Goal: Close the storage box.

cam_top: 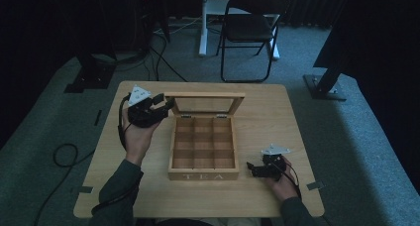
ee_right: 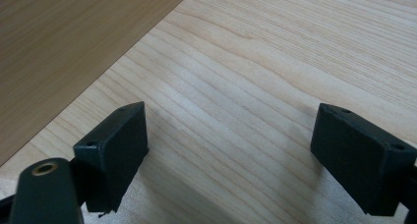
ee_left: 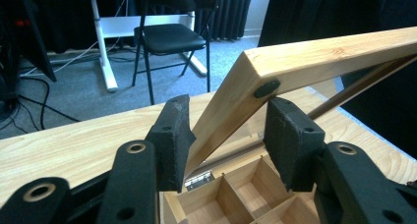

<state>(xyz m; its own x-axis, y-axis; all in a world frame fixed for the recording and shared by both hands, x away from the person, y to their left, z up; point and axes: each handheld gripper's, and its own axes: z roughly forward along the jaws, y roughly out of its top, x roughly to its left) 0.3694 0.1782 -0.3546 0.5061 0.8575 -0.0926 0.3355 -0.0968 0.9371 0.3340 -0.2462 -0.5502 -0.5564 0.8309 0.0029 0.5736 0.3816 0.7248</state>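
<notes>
A wooden tea box (cam_top: 203, 175) stands mid-table, its empty compartments (ee_left: 246, 194) exposed. Its glass-paned lid (cam_top: 204, 95) is raised and leans back. My left gripper (cam_top: 166, 104) is at the lid's left corner. In the left gripper view the lid frame (ee_left: 319, 54) runs between the jaws of that gripper (ee_left: 228, 130); one pad is beside the frame, the other stands clear of it, so the jaws are open. My right gripper (cam_top: 253, 169) rests on the table (cam_top: 277, 117) right of the box, open (ee_right: 231, 150) with bare wood between its pads and the box wall (ee_right: 64, 47) beside it.
A black folding chair (cam_top: 250, 25) and a white desk leg (cam_top: 203, 23) stand beyond the table's far edge. A cable (cam_top: 64, 154) loops on the carpet at the left. Dark stand bases (cam_top: 324, 87) sit off the far corners.
</notes>
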